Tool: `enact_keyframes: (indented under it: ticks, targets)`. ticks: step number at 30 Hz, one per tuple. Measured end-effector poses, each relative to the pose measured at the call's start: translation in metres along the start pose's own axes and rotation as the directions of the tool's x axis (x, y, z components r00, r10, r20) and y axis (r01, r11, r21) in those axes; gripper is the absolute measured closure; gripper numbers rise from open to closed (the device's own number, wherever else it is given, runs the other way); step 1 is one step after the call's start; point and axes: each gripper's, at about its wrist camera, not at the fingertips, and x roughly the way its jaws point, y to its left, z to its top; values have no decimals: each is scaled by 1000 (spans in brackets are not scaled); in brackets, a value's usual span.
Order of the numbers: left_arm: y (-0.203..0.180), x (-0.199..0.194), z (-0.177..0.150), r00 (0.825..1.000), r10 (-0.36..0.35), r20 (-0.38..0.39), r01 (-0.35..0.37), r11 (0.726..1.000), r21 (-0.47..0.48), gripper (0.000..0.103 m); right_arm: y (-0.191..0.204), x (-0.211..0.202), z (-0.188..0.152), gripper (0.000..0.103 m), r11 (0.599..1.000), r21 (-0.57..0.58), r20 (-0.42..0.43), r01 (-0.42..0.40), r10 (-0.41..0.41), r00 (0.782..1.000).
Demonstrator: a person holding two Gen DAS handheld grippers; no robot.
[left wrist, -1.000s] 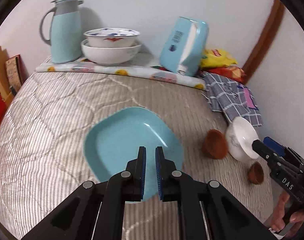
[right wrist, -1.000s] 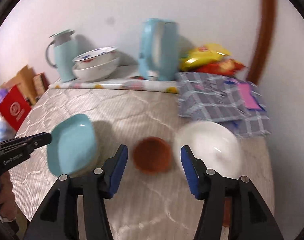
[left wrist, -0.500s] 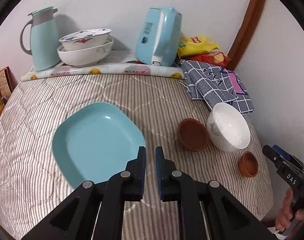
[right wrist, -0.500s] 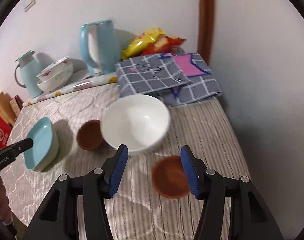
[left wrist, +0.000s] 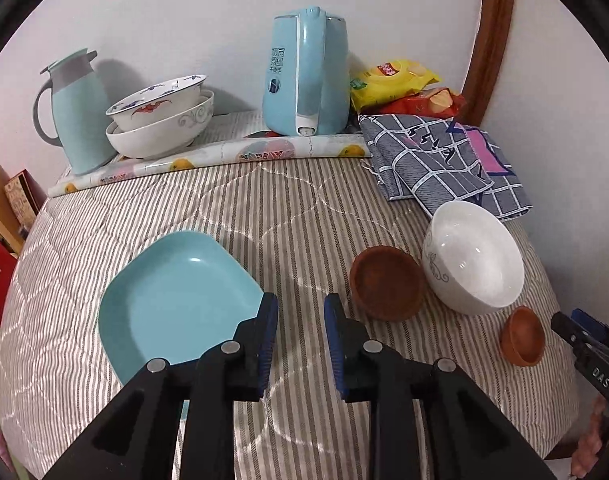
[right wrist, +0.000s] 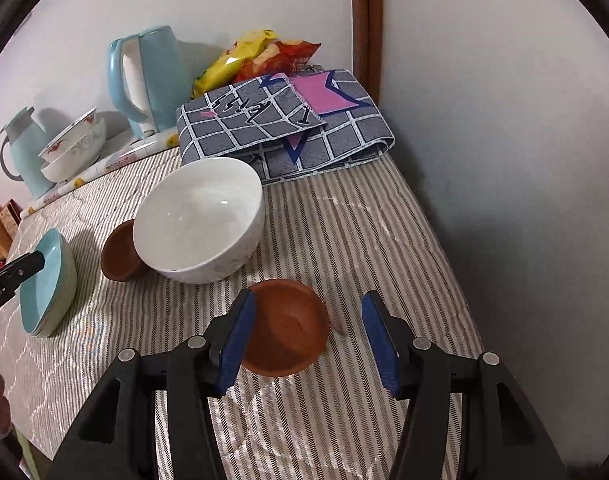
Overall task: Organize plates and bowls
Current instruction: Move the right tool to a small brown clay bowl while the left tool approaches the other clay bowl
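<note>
A light blue square plate (left wrist: 176,300) lies on the striped quilt, just left of my left gripper (left wrist: 300,344), which is open and empty above the quilt. It also shows in the right wrist view (right wrist: 44,284). A larger brown bowl (left wrist: 386,282) sits beside a white bowl (left wrist: 474,262). A small brown bowl (right wrist: 286,330) lies between the open fingers of my right gripper (right wrist: 308,344), nearer the left finger. It also shows in the left wrist view (left wrist: 522,336). The white bowl (right wrist: 200,220) and larger brown bowl (right wrist: 120,256) lie beyond it.
At the back stand a blue kettle (left wrist: 304,80), a teal thermos jug (left wrist: 76,108) and two stacked patterned bowls (left wrist: 160,120) on a floral mat. A folded checked cloth (right wrist: 288,120) and snack bags (left wrist: 400,88) lie at the back right. The wall is close on the right.
My left gripper has opened and moved right of the blue plate. My right gripper has swung right and down from the larger brown bowl until its fingers straddle the small brown bowl.
</note>
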Motion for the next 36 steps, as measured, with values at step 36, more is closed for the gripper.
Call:
enact_keyframes:
  ticks: [36]
  targets:
    - [-42, 97, 16, 975, -115, -192, 123, 992, 28, 80, -11, 58, -18, 58, 998, 41, -106, -36, 41, 994]
